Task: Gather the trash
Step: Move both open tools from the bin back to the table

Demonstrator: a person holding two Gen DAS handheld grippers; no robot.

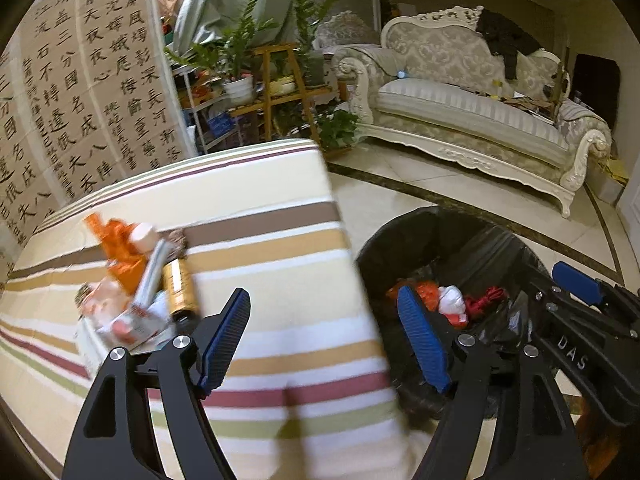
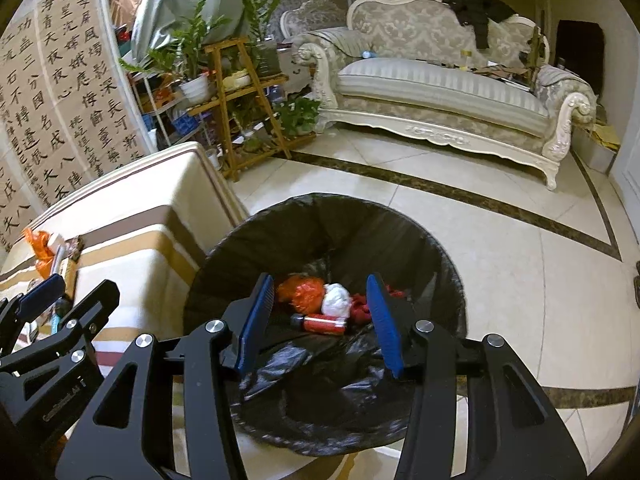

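Blue ribbed pads on my left gripper [image 1: 324, 342] stand wide apart with nothing between them. This gripper hangs over the edge of the striped table [image 1: 260, 240], 1 pad above the cloth and the other above the bin.

My right gripper [image 2: 322, 322] is held directly over the trash bin [image 2: 240, 248]. Its jaws are parted to a moderate width and nothing is clamped between the pads; the bin contents show through the gap.

Bin status: the bin carries a black liner [image 2: 304, 364] and stands on the tiled floor [image 2: 500, 264], touching or just beside the table's corner. Inside lie an orange plastic wad [image 2: 302, 292], a white crumpled wad [image 2: 336, 300], a red bottle [image 2: 322, 324] lying on its side, and some red material [image 2: 360, 308] that is too hidden by the pad to identify.

Trash on the table: 1 loose pile sits near the table's left side, well apart from the bin. It contains:
- an orange wrapper [image 1: 120, 248];
- a silver foil packet [image 1: 154, 270];
- a gold can [image 1: 180, 286] lying on its side;
- a pink and white packet [image 1: 120, 316], blurred, possibly several pieces.

Background: a cream sofa [image 2: 440, 88] stands across the floor, a wooden plant stand [image 2: 248, 108] sits left of it, and calligraphy panels [image 1: 80, 100] cover the wall behind the table.
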